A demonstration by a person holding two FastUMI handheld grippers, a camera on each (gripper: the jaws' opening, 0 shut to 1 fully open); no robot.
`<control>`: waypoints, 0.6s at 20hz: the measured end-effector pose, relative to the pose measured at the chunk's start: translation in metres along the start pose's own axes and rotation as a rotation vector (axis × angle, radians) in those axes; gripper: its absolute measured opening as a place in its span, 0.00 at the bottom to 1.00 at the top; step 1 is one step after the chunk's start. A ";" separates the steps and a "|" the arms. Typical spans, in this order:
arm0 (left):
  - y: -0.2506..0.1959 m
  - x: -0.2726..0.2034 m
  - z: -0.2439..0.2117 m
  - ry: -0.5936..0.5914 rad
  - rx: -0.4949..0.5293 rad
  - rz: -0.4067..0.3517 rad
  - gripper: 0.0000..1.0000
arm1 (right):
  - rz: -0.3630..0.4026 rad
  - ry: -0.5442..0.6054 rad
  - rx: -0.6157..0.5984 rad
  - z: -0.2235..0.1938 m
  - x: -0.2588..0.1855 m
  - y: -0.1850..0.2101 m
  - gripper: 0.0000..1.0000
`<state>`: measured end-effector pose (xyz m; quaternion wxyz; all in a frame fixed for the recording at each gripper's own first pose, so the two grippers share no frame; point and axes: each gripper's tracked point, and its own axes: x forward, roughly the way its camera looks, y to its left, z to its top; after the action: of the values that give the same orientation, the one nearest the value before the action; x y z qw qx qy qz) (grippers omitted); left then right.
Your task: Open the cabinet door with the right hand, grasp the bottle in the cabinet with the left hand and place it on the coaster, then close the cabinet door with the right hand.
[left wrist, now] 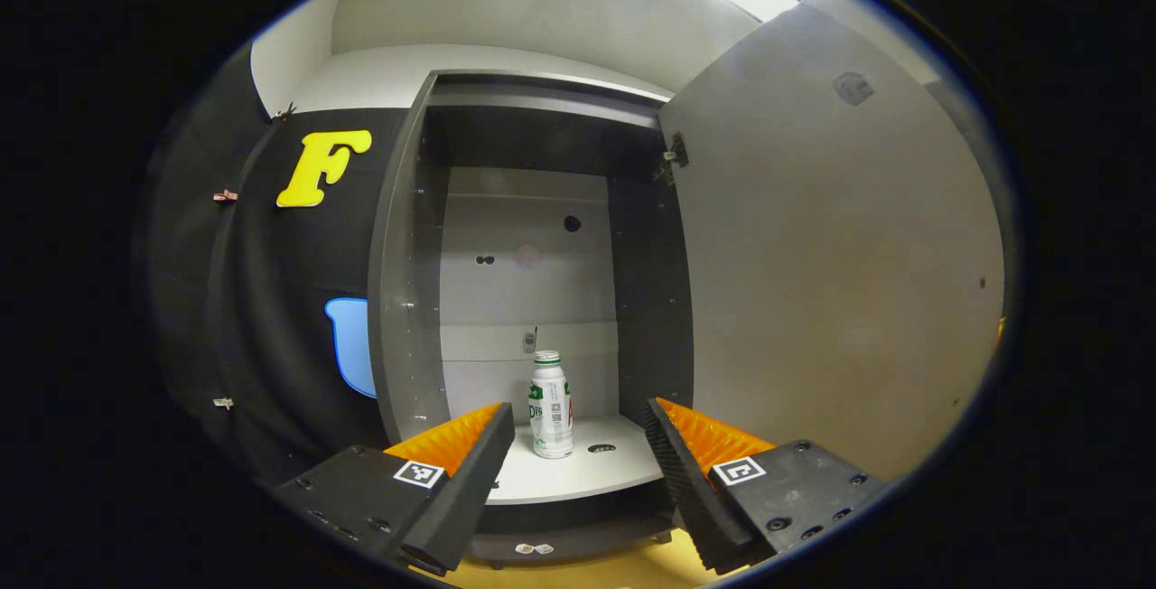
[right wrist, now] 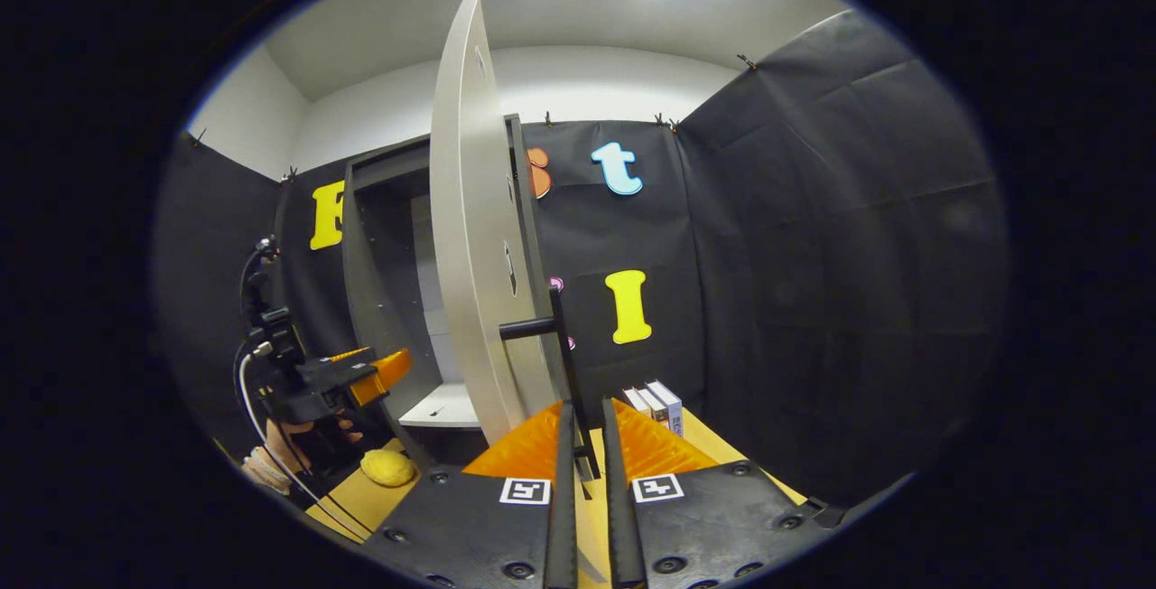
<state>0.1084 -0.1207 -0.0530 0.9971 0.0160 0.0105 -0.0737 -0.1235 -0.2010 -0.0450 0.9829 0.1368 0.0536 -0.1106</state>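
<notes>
So the bottle (left wrist: 550, 405) stands upright on the cabinet's pale bottom shelf (left wrist: 578, 472), white with a green cap, just below centre in the left gripper view and framed in the gap between that gripper's fingers. Left gripper (left wrist: 578, 431) has its jaws spread wide and released, nothing between them, and the bottle sits well back from the tips, untouched. Up at twelve o'clock from the bottle runs the cabinet's (left wrist: 402, 282) grey back panel, with dark side walls at nine and three. Swung out at three o'clock is the cabinet door (left wrist: 840, 282), its pale inner face wide open.

Over in the right gripper view, the door (right wrist: 470, 237) shows edge-on, rising from centre toward twelve o'clock. Its dark bar handle (right wrist: 564, 363) juts out, and the right gripper (right wrist: 582, 417) has its jaws clenched close around the handle's lower end. At eight o'clock there the left gripper (right wrist: 366, 372) appears, held by a hand (right wrist: 298, 444), pointing into the cabinet opening. A yellow rounded thing (right wrist: 386, 468) lies on the wooden table (right wrist: 361, 499) beneath it; small boxes (right wrist: 657, 404) stand at five o'clock of the handle.
</notes>
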 end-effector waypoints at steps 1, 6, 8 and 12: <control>0.003 0.010 -0.001 -0.002 0.004 0.002 0.92 | 0.006 0.000 0.007 0.001 -0.003 0.003 0.18; 0.017 0.077 -0.015 -0.002 0.008 -0.013 0.92 | -0.061 -0.026 -0.079 0.013 -0.022 -0.007 0.18; 0.023 0.110 -0.028 0.009 -0.021 -0.020 0.92 | -0.068 -0.045 -0.099 0.022 -0.033 0.000 0.08; 0.039 0.170 -0.058 0.056 -0.047 0.005 0.92 | -0.148 -0.084 -0.167 0.038 -0.041 -0.004 0.18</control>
<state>0.2810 -0.1050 -0.1141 0.9967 -0.0054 0.0401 -0.0703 -0.1618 -0.2067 -0.0041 0.9815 0.0454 0.0313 -0.1835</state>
